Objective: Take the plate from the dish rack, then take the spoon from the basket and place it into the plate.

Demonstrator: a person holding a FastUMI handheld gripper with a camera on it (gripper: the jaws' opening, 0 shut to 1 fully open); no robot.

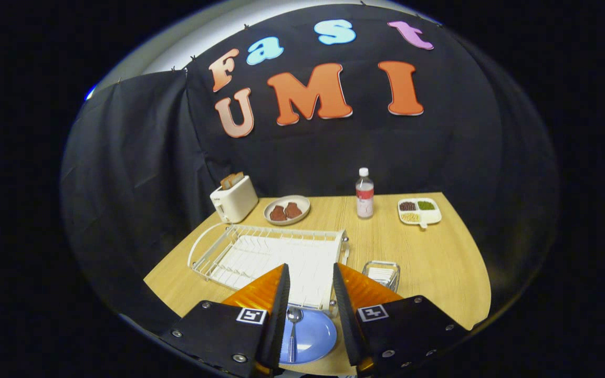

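Observation:
A blue plate (313, 336) lies flat on the wooden table, low between my two orange fingers. A metal spoon (292, 331) rests in the plate, bowl end pointing away from me, close beside the left finger (268, 291). My gripper (310, 275) hangs above them, open, with nothing touching either pad. The white wire dish rack (271, 254) stands just ahead of the fingers and holds no dishes. A small wire basket (382, 273) sits by the rack's right side, just beyond the right finger (355, 289).
At the back of the table stand a white toaster (233, 198), a plate with two brown pieces (287, 210), a drink bottle (364, 193) and a divided tray of beans (419, 210). Bare wood (434, 257) lies right of the basket.

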